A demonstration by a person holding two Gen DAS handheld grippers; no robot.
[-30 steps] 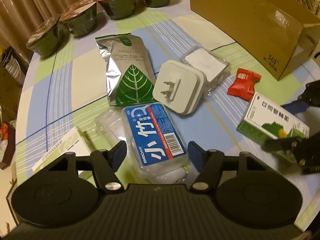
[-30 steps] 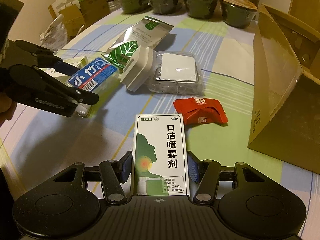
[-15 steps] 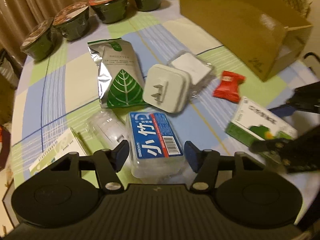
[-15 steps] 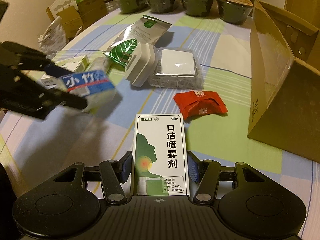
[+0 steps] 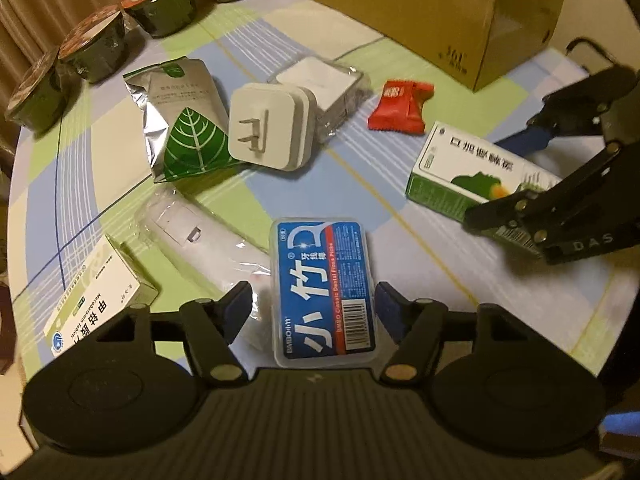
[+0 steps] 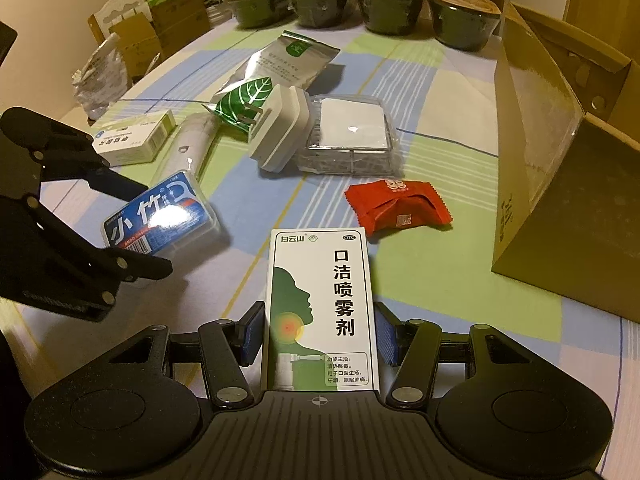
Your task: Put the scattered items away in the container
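A clear dental floss box with a blue label [image 5: 323,288] [image 6: 160,220] lies between the jaws of my left gripper [image 5: 312,306], which are opening; a gap shows beside the left pad. The left gripper [image 6: 152,228] sits at the left of the right wrist view. My right gripper [image 6: 319,336] [image 5: 488,180] is shut on a white and green mouth spray box [image 6: 320,308] [image 5: 472,172], low over the tablecloth. The brown cardboard container [image 5: 440,12] [image 6: 560,184] stands open at the far right.
Scattered on the checked tablecloth: a red candy packet [image 6: 396,206], a white plug adapter [image 5: 268,128], a clear case [image 6: 352,140], a silver leaf pouch [image 5: 180,120], a wrapped white tube [image 5: 204,240] and a tablet box [image 5: 92,304]. Several dark lidded bowls [image 6: 392,4] line the far edge.
The left gripper closed on the floss box, carried it off the wrapped tube towards the right gripper, and its jaws have widened again. The right gripper and spray box have not moved.
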